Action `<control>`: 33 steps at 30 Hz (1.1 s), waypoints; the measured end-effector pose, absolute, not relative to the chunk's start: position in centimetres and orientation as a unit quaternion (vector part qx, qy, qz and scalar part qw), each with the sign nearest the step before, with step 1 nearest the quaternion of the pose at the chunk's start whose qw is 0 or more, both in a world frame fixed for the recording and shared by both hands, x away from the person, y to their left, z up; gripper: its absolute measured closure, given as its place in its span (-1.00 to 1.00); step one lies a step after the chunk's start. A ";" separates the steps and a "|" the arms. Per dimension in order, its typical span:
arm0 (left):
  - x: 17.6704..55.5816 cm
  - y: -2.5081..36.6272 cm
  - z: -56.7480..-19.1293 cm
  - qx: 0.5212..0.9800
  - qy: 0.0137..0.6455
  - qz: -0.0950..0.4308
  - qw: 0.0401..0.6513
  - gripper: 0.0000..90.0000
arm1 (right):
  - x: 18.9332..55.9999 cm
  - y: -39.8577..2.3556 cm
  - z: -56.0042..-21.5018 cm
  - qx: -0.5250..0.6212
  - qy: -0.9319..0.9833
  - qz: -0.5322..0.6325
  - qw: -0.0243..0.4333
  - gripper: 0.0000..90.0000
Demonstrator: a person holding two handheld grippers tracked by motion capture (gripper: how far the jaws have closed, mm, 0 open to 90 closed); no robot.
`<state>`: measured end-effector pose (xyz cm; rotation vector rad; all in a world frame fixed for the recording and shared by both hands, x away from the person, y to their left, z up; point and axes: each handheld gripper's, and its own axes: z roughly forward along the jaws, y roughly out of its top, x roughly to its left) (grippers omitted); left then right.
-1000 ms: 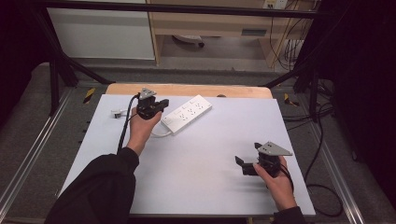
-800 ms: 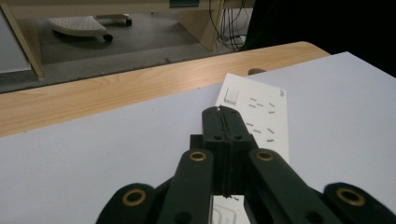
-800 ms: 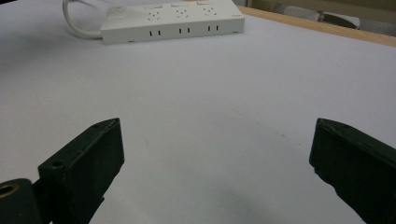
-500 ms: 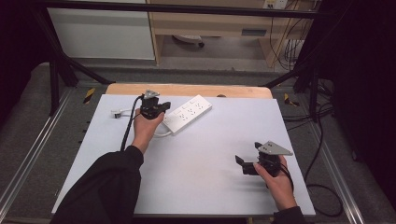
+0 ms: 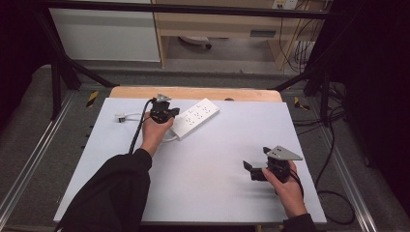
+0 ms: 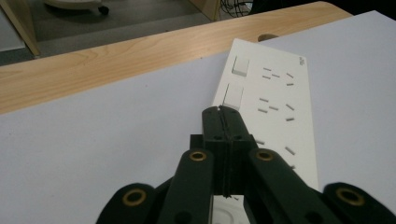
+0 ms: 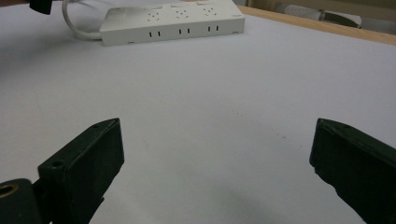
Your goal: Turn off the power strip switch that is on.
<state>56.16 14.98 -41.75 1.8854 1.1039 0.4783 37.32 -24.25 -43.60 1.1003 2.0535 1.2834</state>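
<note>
Moved: left claw [image 5: 164, 114] has crept right onto the near end of the power strip [image 5: 196, 117]
Left claw: pressed together, empty
Right claw [image 5: 256, 170]: spread wide over bare table [image 5: 212, 183]
Power strip: table's far middle

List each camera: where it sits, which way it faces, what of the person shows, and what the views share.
High view: above the table, looking forward and down; both forearms, left gripper, right gripper.
Left gripper view: on that gripper, along shut fingers at the power strip.
Right gripper view: low, between open fingers, across the table.
Shared: the power strip.
</note>
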 end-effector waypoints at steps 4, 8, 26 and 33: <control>56.4 14.7 -42.1 0.761 0.445 0.190 0.432 1.00 | 37.3 -24.1 -43.6 0.400 0.750 0.470 0.237 -0.92; 56.8 14.0 -42.3 0.765 0.442 0.188 0.429 1.00 | 37.3 -24.2 -43.6 0.399 0.751 0.469 0.237 -0.92; 58.3 11.7 -42.6 0.778 0.433 0.196 0.411 1.00 | 37.3 -24.4 -43.5 0.402 0.748 0.473 0.236 -0.93; 58.5 11.9 -42.9 0.777 0.439 0.196 0.406 1.00 | 37.3 -24.4 -43.5 0.402 0.746 0.475 0.237 -0.93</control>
